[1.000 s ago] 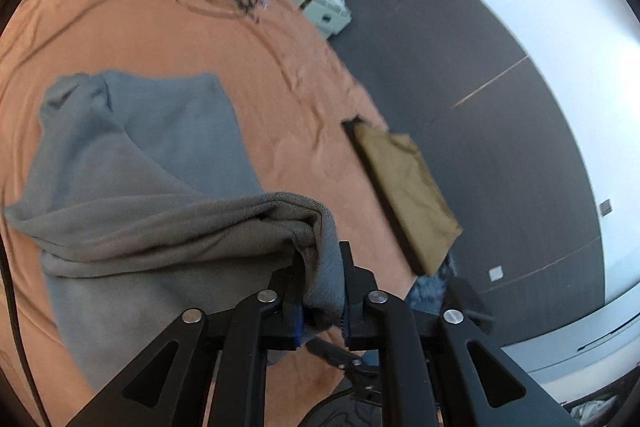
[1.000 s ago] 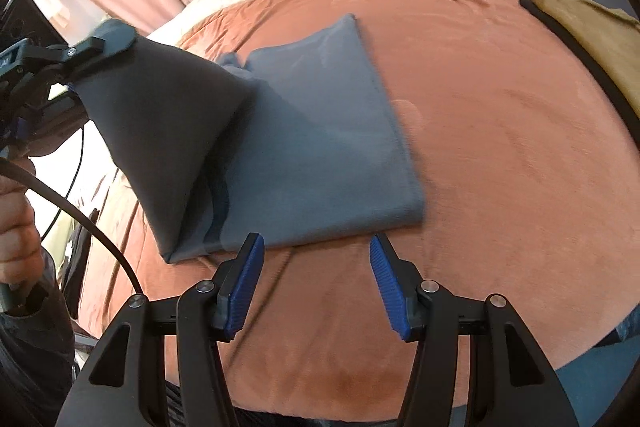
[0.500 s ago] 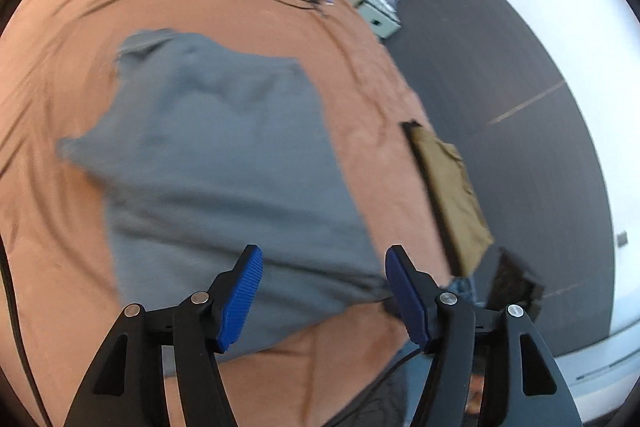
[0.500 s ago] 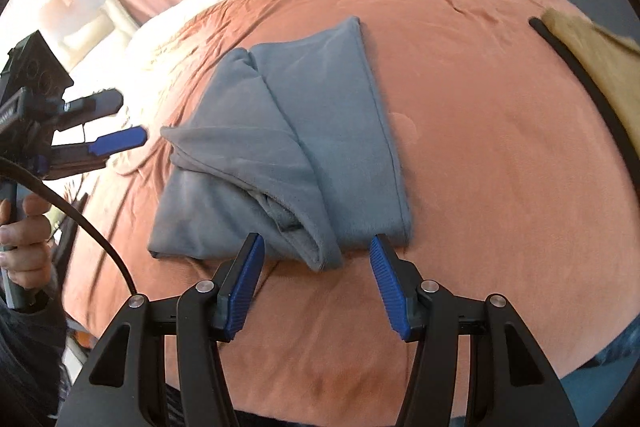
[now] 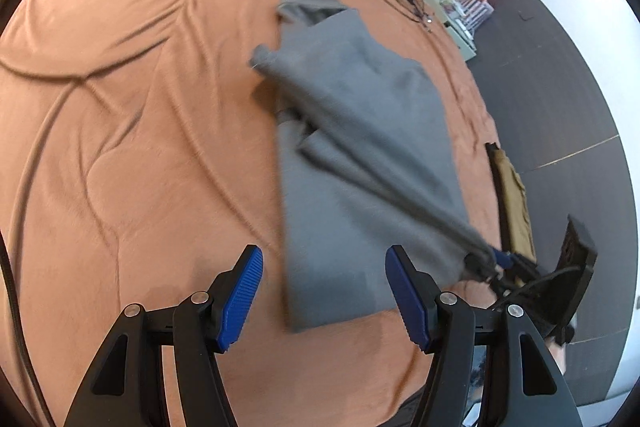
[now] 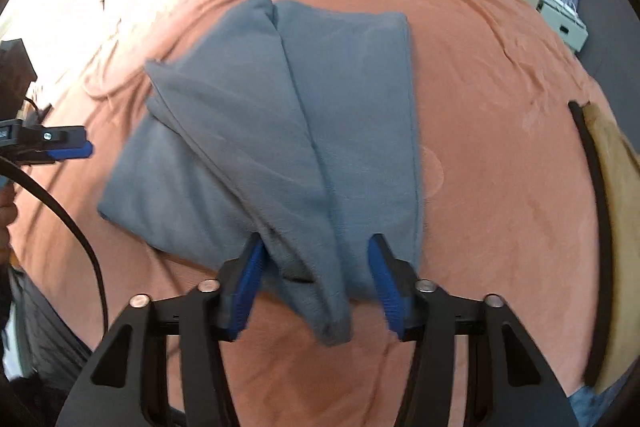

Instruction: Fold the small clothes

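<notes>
While the left tongs are seen wide open with nothing held, the grey cloth is seen let go and dropped back on the orange bed. One corner is seen pulled up by the right tongs at the side.

From the right view, the near end of the cloth is found between the right tongs, which are being closed on it. So the first fold looks done, and a second fold is likely being started.

left gripper: black arms, silver screws, ribbed blue pads | right gripper: same
</notes>
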